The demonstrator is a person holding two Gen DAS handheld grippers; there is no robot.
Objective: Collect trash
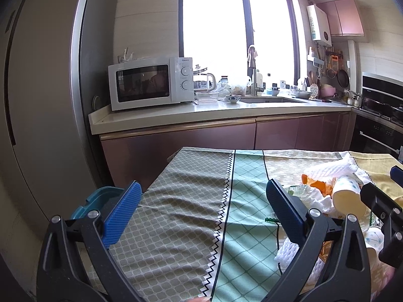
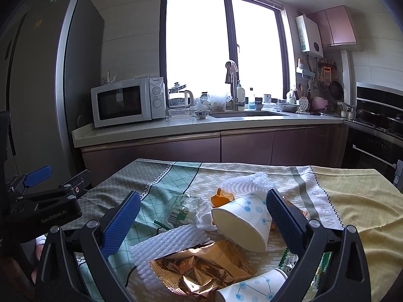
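Note:
A heap of trash lies on the clothed table: a tipped paper cup with blue dots, a second paper cup at the near edge, a gold foil wrapper, white foam net sleeves, orange peel and a clear plastic wrapper. My right gripper is open and empty, its jaws spread just above the heap around the tipped cup. My left gripper is open and empty over bare cloth to the left of the heap. It also shows in the right wrist view.
A teal bin sits below the table's left edge. Beyond the table runs a kitchen counter with a microwave, sink and dishes. A tall fridge stands on the left, an oven on the right.

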